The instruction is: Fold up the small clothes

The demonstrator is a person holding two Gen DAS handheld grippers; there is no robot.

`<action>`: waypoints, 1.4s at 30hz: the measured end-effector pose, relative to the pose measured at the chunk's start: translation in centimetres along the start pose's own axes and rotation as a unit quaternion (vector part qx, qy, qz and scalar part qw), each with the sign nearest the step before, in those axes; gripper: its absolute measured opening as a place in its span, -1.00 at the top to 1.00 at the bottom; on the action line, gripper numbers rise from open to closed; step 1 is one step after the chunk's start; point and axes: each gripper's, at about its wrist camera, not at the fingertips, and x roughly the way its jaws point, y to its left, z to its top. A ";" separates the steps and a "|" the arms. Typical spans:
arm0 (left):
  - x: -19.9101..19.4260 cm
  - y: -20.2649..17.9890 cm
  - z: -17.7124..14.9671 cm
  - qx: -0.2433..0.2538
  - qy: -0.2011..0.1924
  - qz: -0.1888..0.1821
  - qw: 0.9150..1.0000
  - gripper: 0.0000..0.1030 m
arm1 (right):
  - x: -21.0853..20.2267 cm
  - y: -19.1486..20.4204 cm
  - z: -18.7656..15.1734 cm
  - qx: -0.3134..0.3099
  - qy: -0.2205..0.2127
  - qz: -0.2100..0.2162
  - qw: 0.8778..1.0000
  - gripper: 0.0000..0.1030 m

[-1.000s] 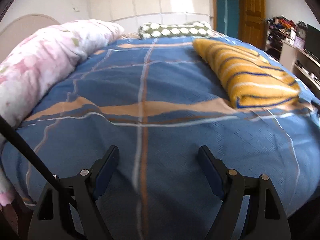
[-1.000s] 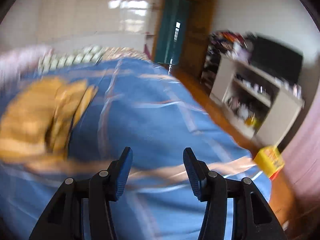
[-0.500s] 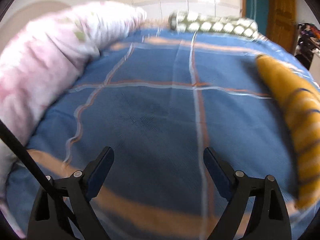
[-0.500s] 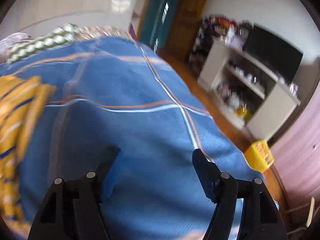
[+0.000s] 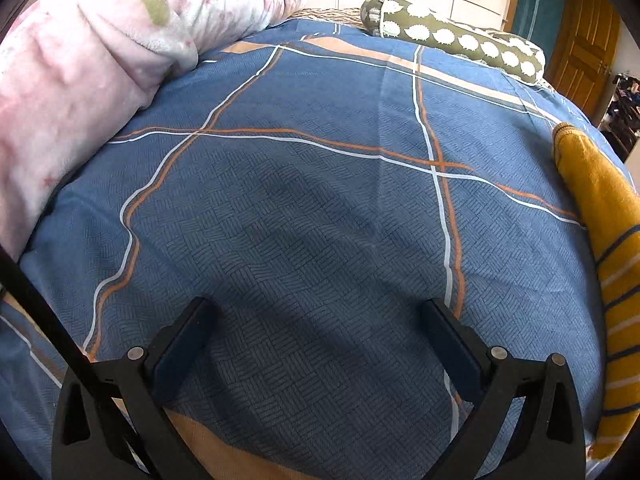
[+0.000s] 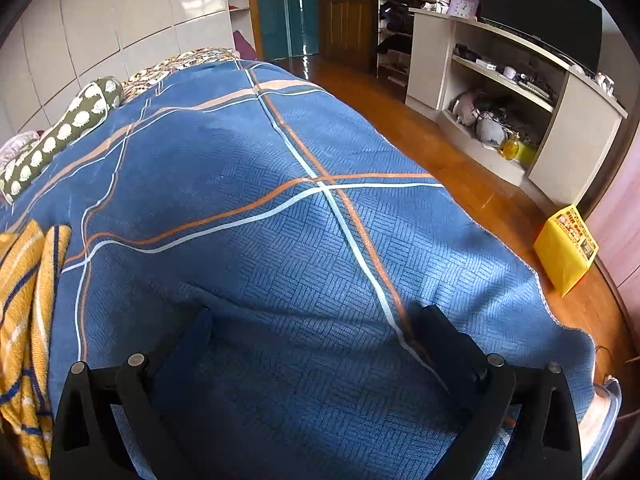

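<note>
Left wrist view: the left hand-held gripper (image 5: 316,316) is spread over the bed (image 5: 304,184); the right hand-held gripper (image 6: 316,320) likewise, the yellow striped garment (image 6: 24,300) lying beside it.

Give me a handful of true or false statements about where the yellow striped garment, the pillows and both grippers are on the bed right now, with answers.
1. The left gripper has its jaws shut on the yellow striped garment. False: the jaws are open over bare blue bedspread, and the garment lies off to the right.
2. The right gripper is open and holds nothing. True.
3. The green spotted bolster lies at the far end of the bed. True.
4. The pink blanket lies on top of the garment. False: it is along the opposite side of the bed.
5. A yellow box stands on the wooden floor. True.
</note>
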 end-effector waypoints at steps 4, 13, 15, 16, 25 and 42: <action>0.0 -0.1 0.0 0.000 0.000 0.000 1.000 -1.00 | 0.1 -0.3 0.2 -0.002 0.000 0.000 1.000 -1.00; 0.0 -0.1 0.0 0.000 0.000 0.000 1.000 -1.00 | 0.4 -0.1 0.2 -0.003 0.001 -0.002 1.000 -1.00; 0.0 -0.1 0.0 0.000 0.000 0.000 1.000 -1.00 | 0.5 0.0 0.3 -0.003 0.001 -0.001 1.000 -1.00; 0.0 -0.1 0.0 0.000 0.000 0.000 1.000 -1.00 | 0.5 0.0 0.3 -0.003 0.001 -0.002 1.000 -1.00; -0.1 0.0 -0.1 -0.001 0.001 -0.003 1.000 -1.00 | 0.5 -0.1 0.3 -0.002 0.001 -0.002 1.000 -1.00; -0.1 0.0 -0.2 0.000 0.001 -0.002 1.000 -1.00 | 0.6 0.1 0.4 0.001 0.001 -0.006 1.000 -1.00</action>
